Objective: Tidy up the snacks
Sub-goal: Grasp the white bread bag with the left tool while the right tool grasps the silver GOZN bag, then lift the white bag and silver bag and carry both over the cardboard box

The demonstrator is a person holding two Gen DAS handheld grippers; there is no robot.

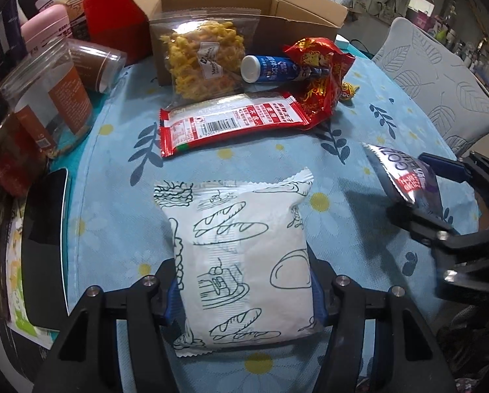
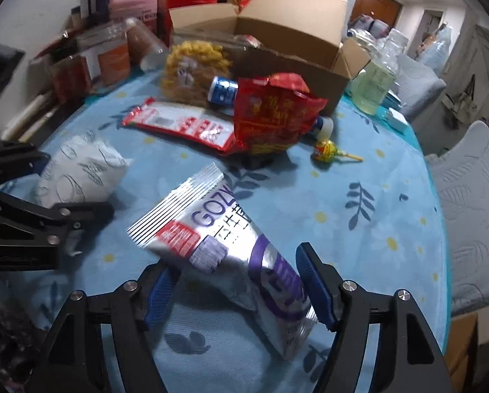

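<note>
My left gripper (image 1: pixel 244 291) is shut on a white bread-print snack bag (image 1: pixel 244 255), held over the blue floral tablecloth; the bag also shows in the right wrist view (image 2: pixel 80 170). My right gripper (image 2: pixel 241 285) is shut on a silver-and-purple snack packet (image 2: pixel 224 249), seen in the left wrist view (image 1: pixel 404 177) at the right. Beyond lie a red-and-white flat packet (image 1: pixel 231 121), a bag of yellow twisted snacks (image 1: pixel 201 59), a blue-and-white tube (image 1: pixel 270 68), a red foil bag (image 1: pixel 323 72) and a lollipop (image 2: pixel 326 150). An open cardboard box (image 2: pixel 293 39) stands behind them.
Jars and canisters (image 1: pixel 47 98) crowd the left side, with a red container (image 1: pixel 113 16) and a pink one (image 1: pixel 44 26). A dark phone-like slab (image 1: pixel 44 216) lies at the left edge. A bottle of pale liquid (image 2: pixel 375 82) stands right of the box. Grey cushioned chairs (image 1: pixel 441 82) are at the right.
</note>
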